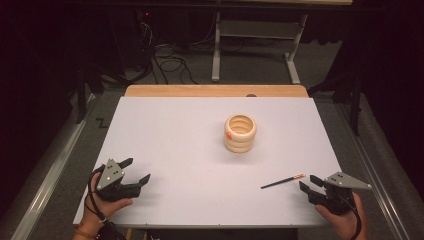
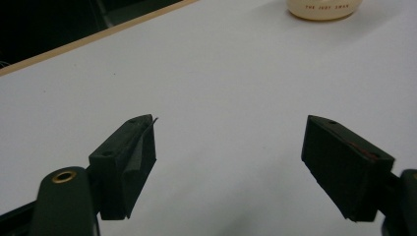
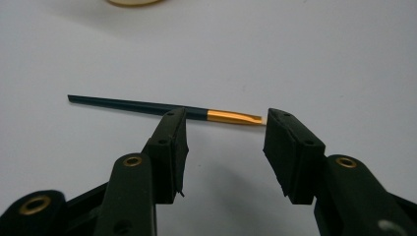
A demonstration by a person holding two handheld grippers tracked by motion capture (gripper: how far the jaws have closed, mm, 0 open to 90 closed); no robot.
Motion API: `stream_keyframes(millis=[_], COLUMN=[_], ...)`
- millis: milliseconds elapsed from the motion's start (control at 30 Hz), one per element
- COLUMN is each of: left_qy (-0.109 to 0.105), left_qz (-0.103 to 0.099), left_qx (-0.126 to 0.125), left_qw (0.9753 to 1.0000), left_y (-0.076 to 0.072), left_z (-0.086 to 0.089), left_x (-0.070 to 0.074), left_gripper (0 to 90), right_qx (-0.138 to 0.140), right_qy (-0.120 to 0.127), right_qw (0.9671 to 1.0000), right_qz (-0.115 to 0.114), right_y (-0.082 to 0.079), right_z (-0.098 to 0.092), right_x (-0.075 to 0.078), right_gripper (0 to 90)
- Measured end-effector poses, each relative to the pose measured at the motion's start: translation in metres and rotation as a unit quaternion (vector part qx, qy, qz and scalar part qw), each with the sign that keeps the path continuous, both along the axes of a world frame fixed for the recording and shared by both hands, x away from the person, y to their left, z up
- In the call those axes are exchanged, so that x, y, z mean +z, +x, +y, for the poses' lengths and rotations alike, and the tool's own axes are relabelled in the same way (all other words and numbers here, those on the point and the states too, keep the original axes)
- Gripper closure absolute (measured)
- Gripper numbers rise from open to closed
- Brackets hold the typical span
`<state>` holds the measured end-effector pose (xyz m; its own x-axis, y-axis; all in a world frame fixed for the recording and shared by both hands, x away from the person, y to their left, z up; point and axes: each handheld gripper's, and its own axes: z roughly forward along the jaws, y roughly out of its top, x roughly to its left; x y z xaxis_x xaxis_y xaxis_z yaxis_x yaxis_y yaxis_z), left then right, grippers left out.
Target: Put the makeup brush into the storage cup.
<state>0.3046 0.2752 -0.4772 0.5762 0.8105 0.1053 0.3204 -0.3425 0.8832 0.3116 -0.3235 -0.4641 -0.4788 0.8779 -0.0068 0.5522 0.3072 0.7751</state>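
High view: one slim dark chopstick with an orange-gold end lies flat on the white table top, lower right of frame, just left of the right gripper. Its long axis runs low-left to up-right, orange end toward that gripper. Right gripper's jaws stand apart, nothing between them. Left gripper sits lower left, jaws also apart and empty, well apart from the stick. One cream ribbed ring-stack cup stands upright, centre-right of frame (small orange mark on its side).

Left gripper view: jaws spread wide over bare table. Cup's base at the top edge, right of centre.

Right gripper view: chopstick lies crosswise just past the jaw tips, dark taper out to the left, orange end sitting in line with the gap between the jaws. Not gripped yet. Cup's edge at the top.

Count: 1 chopstick, 1 cup, 2 grippers.

Judgement: right hand is clearly nearer; a short push forward should put the jaws across the stick's thick end.
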Motion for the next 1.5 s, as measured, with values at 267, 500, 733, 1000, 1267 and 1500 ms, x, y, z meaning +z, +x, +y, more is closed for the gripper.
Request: stream_keyframes(millis=[267, 500, 733, 1000, 1267, 1500], left_qy=[0.0, 0.001, -0.003, -0.003, -0.001, 0.001], left_qz=[0.001, 0.004, 0.007, 0.009, 0.012, 0.016], left_qx=[0.003, 0.001, 0.003, 0.006, 0.006, 0.004], left_qw=[1.0, 1.0, 1.0, 0.9999, 0.9999, 0.9999], left_y=[0.001, 0.001, 0.002, 0.002, 0.003, 0.003], left_z=[0.0, -0.002, -0.001, -0.003, -0.003, -0.004], left_x=[-0.001, -0.002, -0.002, -0.003, -0.003, -0.004], left_gripper=[22.1, 22.5, 24.3, 24.4, 24.4, 24.3], right_qx=[-0.001, -0.006, -0.031, -0.081, -0.114, -0.123], right_qy=[0.021, 0.034, 0.056, 0.081, 0.051, -0.036], right_qw=[0.9991, 0.9979, 0.9954, 0.9901, 0.9883, 0.9877], right_qz=[0.038, 0.055, 0.072, 0.082, 0.088, 0.09], right_y=[0.012, 0.022, 0.029, 0.036, 0.05, 0.056], right_z=[0.009, 0.017, 0.02, 0.022, 0.041, 0.053], right_x=[-0.006, -0.008, -0.012, -0.012, -0.009, -0.006], right_gripper=[50.5, 47.3, 41.8, 39.0, 43.3, 62.7])
